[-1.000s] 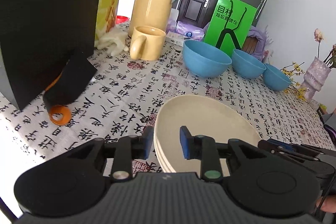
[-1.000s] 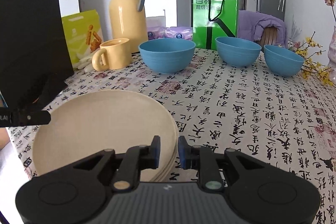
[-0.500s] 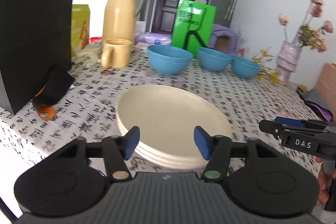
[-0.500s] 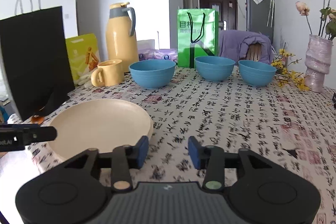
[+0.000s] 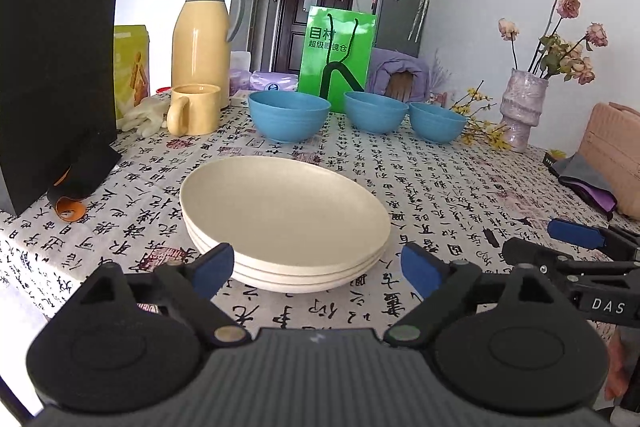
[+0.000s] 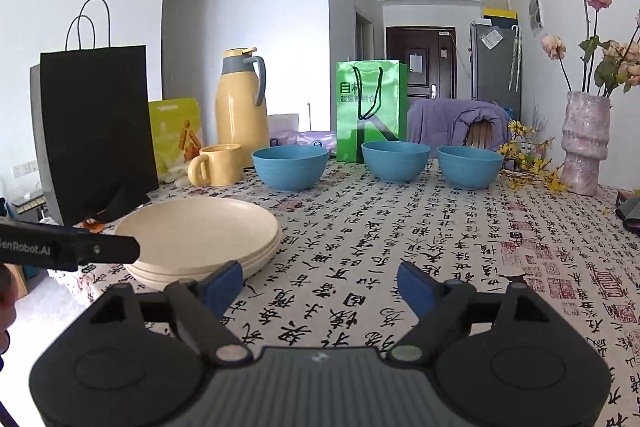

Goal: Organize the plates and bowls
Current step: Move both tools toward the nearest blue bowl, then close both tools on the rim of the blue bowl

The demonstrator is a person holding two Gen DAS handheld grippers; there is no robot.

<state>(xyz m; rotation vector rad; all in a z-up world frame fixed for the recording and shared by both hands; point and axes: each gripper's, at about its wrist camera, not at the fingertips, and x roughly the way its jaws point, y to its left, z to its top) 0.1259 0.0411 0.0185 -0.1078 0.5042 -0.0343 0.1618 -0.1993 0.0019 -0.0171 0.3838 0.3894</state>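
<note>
Bench [image 5: 460, 187]: covered by white cloth printed with black calligraphy; carries everything listed below.
Black paper bag [image 5: 52, 59]: upright at left edge of bench, handles up.
Green paper bag [image 6: 370, 109]: upright at far side, behind the bowls.
Thermos jug [image 5: 202, 39]: yellow with grey lid and handle, upright behind yellow mug [image 5: 196, 109].
Vase [image 6: 584, 141]: pink, holding dried roses, at far right of bench.
Plate stack [image 5: 284, 219]: three cream plates, nested, flat on bench near front edge, just ahead of left tongs.
Bowls: three blue, unstacked, in a row at far side; large bowl [image 5: 288, 117] left, middle bowl [image 5: 376, 111], right bowl [image 5: 438, 121]; well apart from plate stack.
Left tongs [image 5: 316, 269]: spread wide and opening; near rim of plate stack seen between pads, not pressed.
Right tongs [image 6: 320, 285]: spread wide and opening; nothing between pads, only cloth beyond; plate stack off to left.
</note>
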